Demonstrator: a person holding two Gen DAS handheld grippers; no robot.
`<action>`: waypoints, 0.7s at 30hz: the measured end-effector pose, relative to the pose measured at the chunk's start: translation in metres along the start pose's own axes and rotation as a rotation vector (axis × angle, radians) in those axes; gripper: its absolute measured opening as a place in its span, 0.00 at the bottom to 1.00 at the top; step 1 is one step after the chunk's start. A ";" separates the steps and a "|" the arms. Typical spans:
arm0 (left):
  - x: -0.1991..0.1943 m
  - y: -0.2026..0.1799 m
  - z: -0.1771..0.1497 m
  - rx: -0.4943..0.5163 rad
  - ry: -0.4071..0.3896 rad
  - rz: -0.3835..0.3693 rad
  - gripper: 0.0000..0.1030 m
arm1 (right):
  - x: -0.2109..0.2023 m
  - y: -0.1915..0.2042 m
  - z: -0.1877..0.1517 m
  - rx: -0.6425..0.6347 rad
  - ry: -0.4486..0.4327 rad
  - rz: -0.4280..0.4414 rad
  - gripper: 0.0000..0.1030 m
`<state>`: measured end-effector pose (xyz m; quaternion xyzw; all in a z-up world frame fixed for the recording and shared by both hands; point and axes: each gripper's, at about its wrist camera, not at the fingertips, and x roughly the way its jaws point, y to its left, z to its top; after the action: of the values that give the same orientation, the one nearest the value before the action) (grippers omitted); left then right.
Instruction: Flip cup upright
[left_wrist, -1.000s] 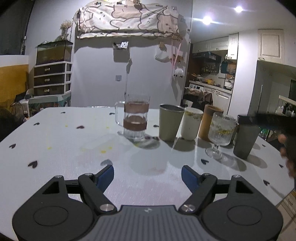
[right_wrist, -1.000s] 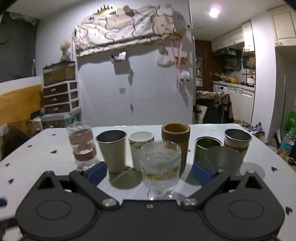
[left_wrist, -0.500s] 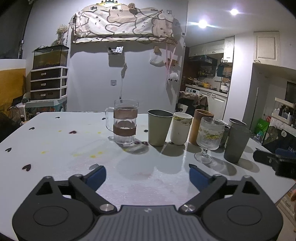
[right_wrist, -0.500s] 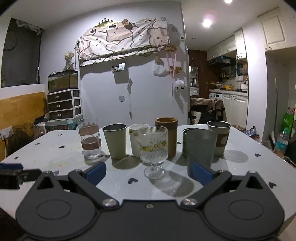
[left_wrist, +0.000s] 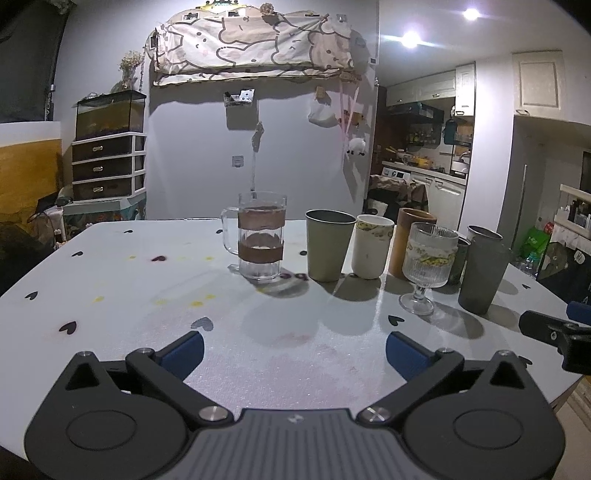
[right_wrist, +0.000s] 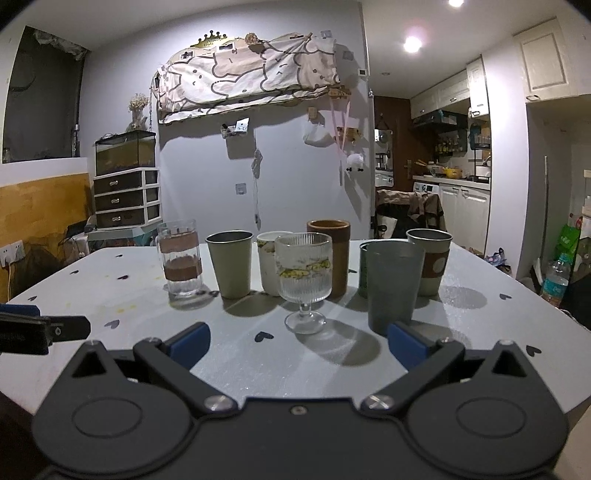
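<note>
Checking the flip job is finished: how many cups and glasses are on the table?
7: glass mug leftmost, beige tumbler, white cup, stemmed glass in front, brown cup, grey tumbler, sleeved cup. Another may hide behind.

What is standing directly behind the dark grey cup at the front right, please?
Behind the dark grey cup stands a greenish cup, touching or nearly so; only its left edge and rim show, the rest is covered. A sleeved metal cup stands further right.
</note>
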<state>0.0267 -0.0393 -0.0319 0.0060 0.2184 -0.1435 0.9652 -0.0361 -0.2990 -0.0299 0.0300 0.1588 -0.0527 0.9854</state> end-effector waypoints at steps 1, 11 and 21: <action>0.000 0.000 0.000 0.001 0.000 0.002 1.00 | -0.001 0.001 0.000 -0.002 0.002 0.000 1.00; -0.001 -0.002 -0.001 0.007 -0.002 0.016 1.00 | -0.002 0.007 0.000 -0.016 0.015 0.003 1.00; -0.002 -0.004 -0.001 0.022 0.001 0.032 1.00 | -0.002 0.006 0.000 -0.018 0.012 -0.003 1.00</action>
<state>0.0239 -0.0424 -0.0320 0.0202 0.2170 -0.1304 0.9672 -0.0375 -0.2924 -0.0288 0.0214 0.1654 -0.0524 0.9846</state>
